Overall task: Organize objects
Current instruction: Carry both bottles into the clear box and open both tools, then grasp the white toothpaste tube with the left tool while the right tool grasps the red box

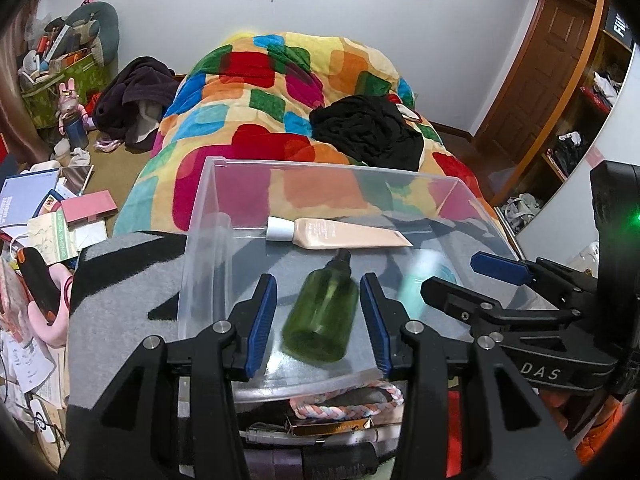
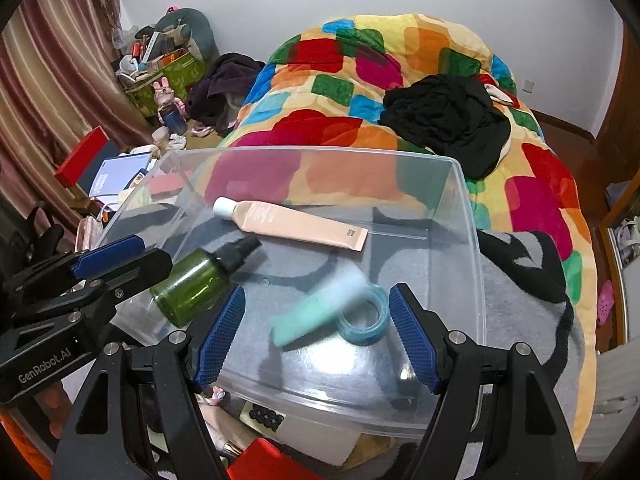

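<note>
even indoor light, fisheye bending with dark corners; the teal tube and green bottle smear with motion blur.

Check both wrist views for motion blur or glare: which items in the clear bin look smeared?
Left wrist view: the green bottle is softly blurred between open jaws, the teal tube a pale smear, the peach tube sharp. Right wrist view: the teal tube is again streaked, the tape roll fairly crisp; the clear bin shows light sheen; strong fisheye bending in both.

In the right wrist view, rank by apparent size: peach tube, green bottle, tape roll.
1. Peach squeeze tube with white cap, longest.
2. Dark green plastic bottle, though nearer the camera, so unsure.
3. Clear bluish tape roll, smallest.
</note>
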`<state>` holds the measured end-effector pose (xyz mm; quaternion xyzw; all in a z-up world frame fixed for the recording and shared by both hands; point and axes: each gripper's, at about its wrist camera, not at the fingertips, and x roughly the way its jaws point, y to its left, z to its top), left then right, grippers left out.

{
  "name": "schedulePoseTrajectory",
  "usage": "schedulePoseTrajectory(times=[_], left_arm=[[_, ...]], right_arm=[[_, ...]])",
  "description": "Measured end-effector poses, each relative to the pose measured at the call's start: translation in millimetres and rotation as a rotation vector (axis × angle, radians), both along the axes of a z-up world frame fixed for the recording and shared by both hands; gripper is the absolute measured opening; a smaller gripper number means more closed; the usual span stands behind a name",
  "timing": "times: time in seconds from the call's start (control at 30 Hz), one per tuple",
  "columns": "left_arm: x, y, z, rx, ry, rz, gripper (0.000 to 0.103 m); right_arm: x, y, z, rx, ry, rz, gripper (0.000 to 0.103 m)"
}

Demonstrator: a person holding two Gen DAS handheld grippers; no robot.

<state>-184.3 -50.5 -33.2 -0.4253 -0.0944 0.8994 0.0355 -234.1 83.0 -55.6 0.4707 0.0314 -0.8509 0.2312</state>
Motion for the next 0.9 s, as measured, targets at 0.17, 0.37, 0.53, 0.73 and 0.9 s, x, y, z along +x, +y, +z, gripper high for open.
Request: schedulePoseTrajectory(times=[0.17, 0.37, 0.53, 0.73, 0.9], left_arm=[[6, 3, 5, -0.015, 0.02, 0.002, 0.05], [14, 6, 12, -0.035, 0.042, 0.004, 0.052], [25, 7, 20, -0.054, 0.068, 0.012, 0.058], [44, 10, 31, -0.077, 0.104, 0.029, 0.071], [60, 13, 35, -0.091, 0.123, 0.039, 0.086]], right_arm=[[3, 3, 2, -0.003, -0.006, -0.003, 0.072], [11, 6, 7, -0.002, 0.004, 0.001, 0.072], [26, 8, 19, 0.007, 0.049, 0.012, 0.074], [50, 13, 36, 0.009, 0.11, 0.019, 0.083], [69, 18, 38, 0.0, 0.105, 0.031, 0.085]])
